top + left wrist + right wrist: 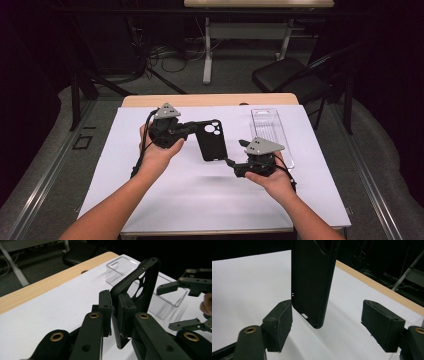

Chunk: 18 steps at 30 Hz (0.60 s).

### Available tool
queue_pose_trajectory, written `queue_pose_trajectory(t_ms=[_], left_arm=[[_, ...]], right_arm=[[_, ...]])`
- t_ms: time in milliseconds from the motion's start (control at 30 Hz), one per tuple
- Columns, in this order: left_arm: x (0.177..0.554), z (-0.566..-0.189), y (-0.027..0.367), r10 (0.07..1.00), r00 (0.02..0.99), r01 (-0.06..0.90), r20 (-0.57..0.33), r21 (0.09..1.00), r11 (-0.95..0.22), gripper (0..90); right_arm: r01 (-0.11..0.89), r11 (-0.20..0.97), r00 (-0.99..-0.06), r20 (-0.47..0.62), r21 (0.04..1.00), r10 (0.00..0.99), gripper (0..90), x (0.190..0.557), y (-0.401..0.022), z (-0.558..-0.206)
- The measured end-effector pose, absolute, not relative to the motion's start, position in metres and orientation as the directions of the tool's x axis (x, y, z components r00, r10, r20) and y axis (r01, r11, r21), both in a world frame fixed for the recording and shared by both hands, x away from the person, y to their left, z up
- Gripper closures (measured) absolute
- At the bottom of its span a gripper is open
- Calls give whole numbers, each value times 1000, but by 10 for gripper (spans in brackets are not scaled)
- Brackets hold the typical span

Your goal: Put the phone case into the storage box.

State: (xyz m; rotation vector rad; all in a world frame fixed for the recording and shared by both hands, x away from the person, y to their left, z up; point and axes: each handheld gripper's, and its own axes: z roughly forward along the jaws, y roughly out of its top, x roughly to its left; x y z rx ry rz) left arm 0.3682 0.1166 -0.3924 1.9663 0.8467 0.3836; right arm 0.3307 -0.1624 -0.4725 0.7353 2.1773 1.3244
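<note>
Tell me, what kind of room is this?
Probably a lab or recording studio, not a home: a table under a white sheet, dark drapes around, cables on the floor, and a person working a black phone case with hand-held grippers beside a clear tray.

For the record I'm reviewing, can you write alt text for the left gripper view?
The left gripper is shut on the edge of a black phone case held above a white table. Behind it lies a clear plastic tray, with the right gripper open at the right edge.

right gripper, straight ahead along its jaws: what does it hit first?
Most likely the black phone case: its bottom end hangs between the open pads of the right gripper, clamped by the left gripper. Depth is unclear.
</note>
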Motion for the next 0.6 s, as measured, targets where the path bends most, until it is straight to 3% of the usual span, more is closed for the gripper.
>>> queue_pose_trajectory(t_ms=[600], left_arm=[[374,-395,108,755,655,426,-19,835,-349,832]], right_arm=[[290,332,-706,-33,898,707,79,336,-162,-471]])
